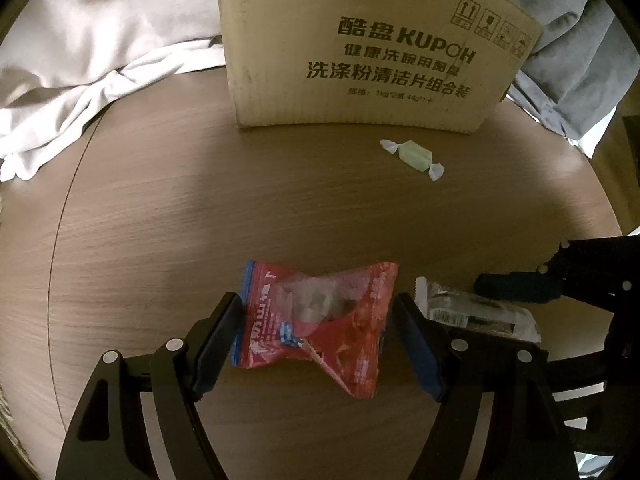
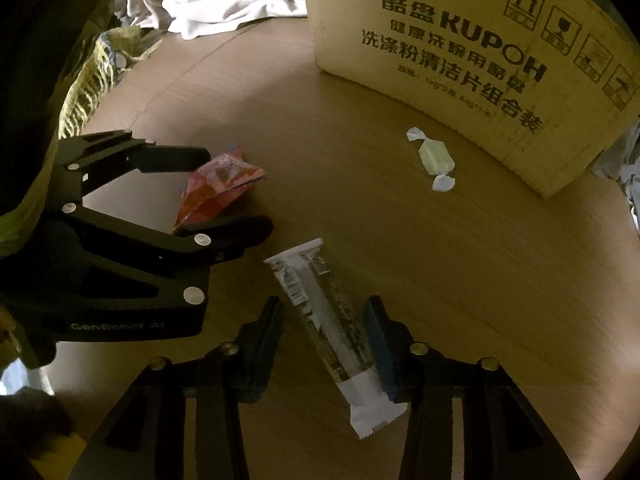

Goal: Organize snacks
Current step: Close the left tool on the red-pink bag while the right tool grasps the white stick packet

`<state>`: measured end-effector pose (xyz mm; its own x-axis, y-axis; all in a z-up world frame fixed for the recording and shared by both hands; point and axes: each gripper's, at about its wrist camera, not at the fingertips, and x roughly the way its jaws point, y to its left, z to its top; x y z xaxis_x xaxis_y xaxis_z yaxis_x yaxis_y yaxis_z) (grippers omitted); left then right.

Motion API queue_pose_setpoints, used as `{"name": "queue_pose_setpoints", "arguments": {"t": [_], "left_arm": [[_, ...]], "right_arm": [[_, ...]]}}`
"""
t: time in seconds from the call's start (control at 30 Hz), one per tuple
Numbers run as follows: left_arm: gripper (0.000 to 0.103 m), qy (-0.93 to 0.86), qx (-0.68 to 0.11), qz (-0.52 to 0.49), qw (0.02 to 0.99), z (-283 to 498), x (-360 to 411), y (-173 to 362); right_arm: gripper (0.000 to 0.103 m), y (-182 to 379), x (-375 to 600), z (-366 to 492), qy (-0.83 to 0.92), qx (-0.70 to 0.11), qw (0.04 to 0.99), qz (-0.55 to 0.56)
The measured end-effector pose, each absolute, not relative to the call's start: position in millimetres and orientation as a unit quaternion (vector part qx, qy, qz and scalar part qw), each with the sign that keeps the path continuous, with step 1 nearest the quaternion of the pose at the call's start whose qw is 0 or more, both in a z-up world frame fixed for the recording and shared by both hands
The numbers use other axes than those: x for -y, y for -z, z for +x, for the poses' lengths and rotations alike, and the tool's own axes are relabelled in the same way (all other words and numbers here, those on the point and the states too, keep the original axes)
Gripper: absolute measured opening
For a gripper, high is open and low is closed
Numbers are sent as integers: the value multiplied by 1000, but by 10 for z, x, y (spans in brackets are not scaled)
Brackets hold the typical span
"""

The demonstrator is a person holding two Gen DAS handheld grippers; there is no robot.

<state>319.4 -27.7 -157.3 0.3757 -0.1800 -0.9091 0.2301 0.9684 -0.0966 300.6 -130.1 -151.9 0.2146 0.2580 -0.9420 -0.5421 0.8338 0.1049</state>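
Left gripper (image 1: 316, 316) spread around red packet (image 1: 320, 320), right gripper (image 2: 324, 332) spread around white bar (image 2: 328, 328): pickup step, likely needing both to clamp, then lift toward cardboard box (image 1: 360, 48) ahead.

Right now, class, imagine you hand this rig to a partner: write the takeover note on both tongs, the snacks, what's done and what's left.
Left tongs: open, straddling the red snack packet on the table, not yet gripping.
Right tongs: open around the white snack bar, not closed.
Green wrapped candy lies loose beside the cardboard box.
Done: nothing visibly sorted.
Left: grip both snacks, then probably collect the candy.
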Motion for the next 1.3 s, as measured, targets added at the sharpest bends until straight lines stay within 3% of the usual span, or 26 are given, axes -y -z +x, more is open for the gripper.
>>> {"name": "queue_pose_setpoints", "arguments": {"t": [0.13, 0.23, 0.63, 1.3], "left_arm": [[47, 124, -537, 25, 834, 3177, 275, 1556], [43, 122, -535, 21, 836, 3160, 276, 1529], [40, 132, -497, 2, 858, 3008, 289, 1137], [36, 163, -370, -3, 915, 2919, 384, 114]], "right_arm": [[28, 1506, 1362, 3006, -258, -565, 776, -109], [25, 1481, 1407, 3008, -254, -563, 782, -92], [22, 1239, 1475, 2962, -243, -531, 810, -56], [21, 334, 1802, 2920, -217, -416, 883, 25]]}}
